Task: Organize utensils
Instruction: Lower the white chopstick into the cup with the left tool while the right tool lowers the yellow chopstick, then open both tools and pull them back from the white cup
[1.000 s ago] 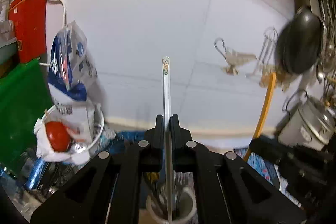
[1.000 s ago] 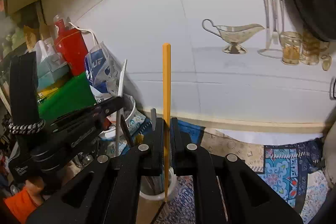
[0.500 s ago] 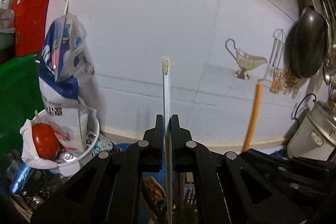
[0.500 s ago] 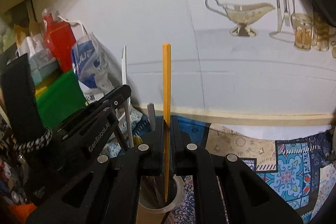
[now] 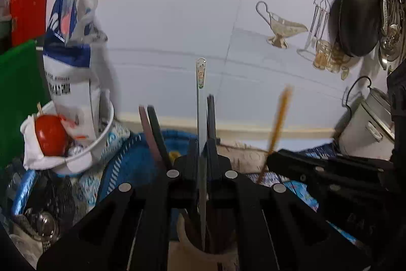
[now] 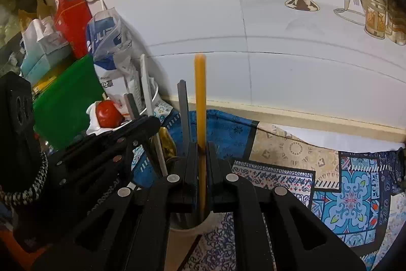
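Left wrist view showed your left claw [image 5: 202, 151] pinched narrow on a thin white utensil handle [image 5: 200, 103], which stood upright between the fingers with its decorated tip toward 12 o'clock. Its lower end dropped into the pale cup [image 5: 192, 243] directly below the claw at 6 o'clock. Dark handles [image 5: 154, 128] already stood in that cup, leaning toward 11 o'clock, and another rose just right of the white one. At 2 o'clock you could see the orange stick [image 5: 277, 123], blurred and tilted, held by your right claw [image 5: 269, 159], whose grip could not be judged from that side. Farther out, a white bowl [image 5: 101, 136] with a red tomato [image 5: 49, 135] and a blue-and-white bag [image 5: 73, 62] sat at 9 o'clock, a metal pot [image 5: 368, 123] at 3 o'clock, and a black pan [image 5: 359, 17] hung at 1 o'clock.

Right wrist view showed your right claw [image 6: 202, 161] closed on the orange stick [image 6: 200, 103], upright, its lower end inside the cup [image 6: 187, 233] at 6 o'clock beside a dark handle [image 6: 184, 116]. Your left claw [image 6: 149, 126] sat at 9 o'clock with the white handle [image 6: 147, 98] in it. A patterned blue cloth [image 6: 350, 194] covered the counter toward 4 o'clock, and a green board [image 6: 66, 98] stood at 10 o'clock.
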The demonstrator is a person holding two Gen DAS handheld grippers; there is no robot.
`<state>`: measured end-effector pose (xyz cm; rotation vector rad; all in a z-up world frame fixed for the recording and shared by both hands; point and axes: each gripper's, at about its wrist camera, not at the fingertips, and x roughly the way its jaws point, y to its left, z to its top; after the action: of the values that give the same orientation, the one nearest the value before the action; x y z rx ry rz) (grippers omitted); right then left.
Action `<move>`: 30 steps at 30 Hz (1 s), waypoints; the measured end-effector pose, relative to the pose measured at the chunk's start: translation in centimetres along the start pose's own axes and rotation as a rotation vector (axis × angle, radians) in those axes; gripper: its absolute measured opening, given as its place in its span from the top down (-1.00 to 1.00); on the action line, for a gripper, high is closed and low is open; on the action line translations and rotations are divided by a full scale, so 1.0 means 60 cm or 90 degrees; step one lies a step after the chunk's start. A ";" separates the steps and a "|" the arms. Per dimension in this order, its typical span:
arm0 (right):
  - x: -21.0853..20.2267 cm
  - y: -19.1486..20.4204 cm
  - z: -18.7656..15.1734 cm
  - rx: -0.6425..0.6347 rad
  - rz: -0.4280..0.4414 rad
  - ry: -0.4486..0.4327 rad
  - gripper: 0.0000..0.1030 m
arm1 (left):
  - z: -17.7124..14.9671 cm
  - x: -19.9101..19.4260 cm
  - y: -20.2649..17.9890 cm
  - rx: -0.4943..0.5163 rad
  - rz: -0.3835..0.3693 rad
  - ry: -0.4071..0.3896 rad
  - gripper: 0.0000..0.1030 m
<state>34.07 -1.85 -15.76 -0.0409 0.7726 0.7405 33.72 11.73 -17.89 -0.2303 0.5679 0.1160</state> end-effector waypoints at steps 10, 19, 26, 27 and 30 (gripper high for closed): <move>-0.099 0.014 0.003 -0.036 0.010 -0.033 0.88 | 0.016 -0.099 -0.034 0.008 0.019 0.023 0.91; -0.278 0.049 -0.005 -0.093 0.020 -0.148 0.88 | 0.044 -0.267 -0.106 0.037 0.033 -0.049 0.45; -0.413 0.075 -0.026 -0.107 0.023 -0.268 0.84 | 0.038 -0.413 -0.157 0.056 0.055 -0.149 0.03; -0.426 0.078 -0.030 -0.107 0.022 -0.280 0.80 | 0.035 -0.433 -0.162 0.056 0.058 -0.162 -0.04; -0.462 0.085 -0.043 -0.102 0.019 -0.307 0.68 | 0.021 -0.480 -0.173 0.059 0.069 -0.197 -0.27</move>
<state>16.01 -15.22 1.46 0.0059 0.2539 0.7997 12.06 0.67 0.75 -0.0881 0.2772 0.2253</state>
